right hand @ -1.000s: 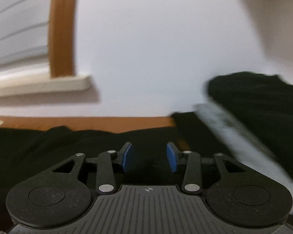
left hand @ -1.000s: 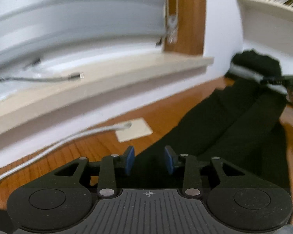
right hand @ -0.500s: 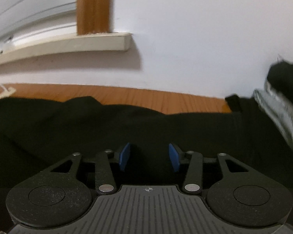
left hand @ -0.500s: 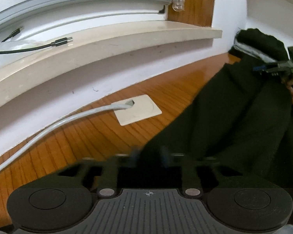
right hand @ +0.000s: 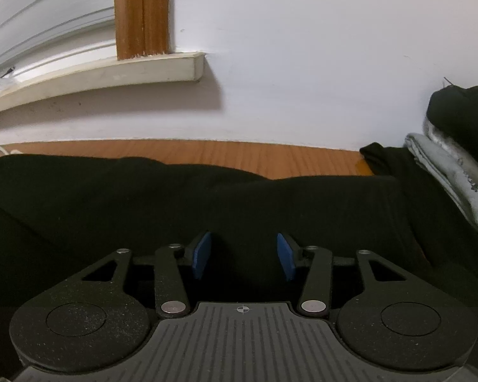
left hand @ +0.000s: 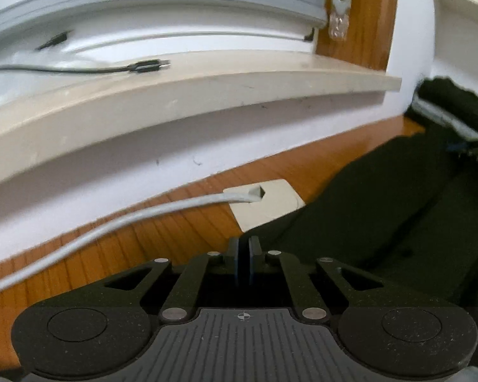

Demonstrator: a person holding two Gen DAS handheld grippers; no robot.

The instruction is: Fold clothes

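A black garment (left hand: pixel 382 222) lies spread over the wooden table (left hand: pixel 181 232); in the right wrist view the black garment (right hand: pixel 207 203) fills the lower half. My left gripper (left hand: pixel 243 256) is shut at the garment's left corner, with a thin dark strip of fabric between its blue pads (left hand: pixel 236 261). My right gripper (right hand: pixel 243 253) hovers low over the cloth; its jaws are opening, and the fabric lies under and between the blue pads (right hand: pixel 202 254) without being pressed. In the left wrist view the right gripper (left hand: pixel 471 149) shows small at the far right edge.
A white cable (left hand: pixel 111 226) runs over the wood into a white square plate (left hand: pixel 267 203). Behind is a cream window sill (left hand: pixel 207 86) with a black cable (left hand: pixel 143 66) on it. A pile of grey (right hand: pixel 452 175) and black folded clothes (right hand: pixel 462 111) sits at the right by the wall.
The left gripper's jaws have gone from apart to shut at the garment's corner, and it has sunk toward the table. The right gripper's jaws have widened and it has come down over the cloth.
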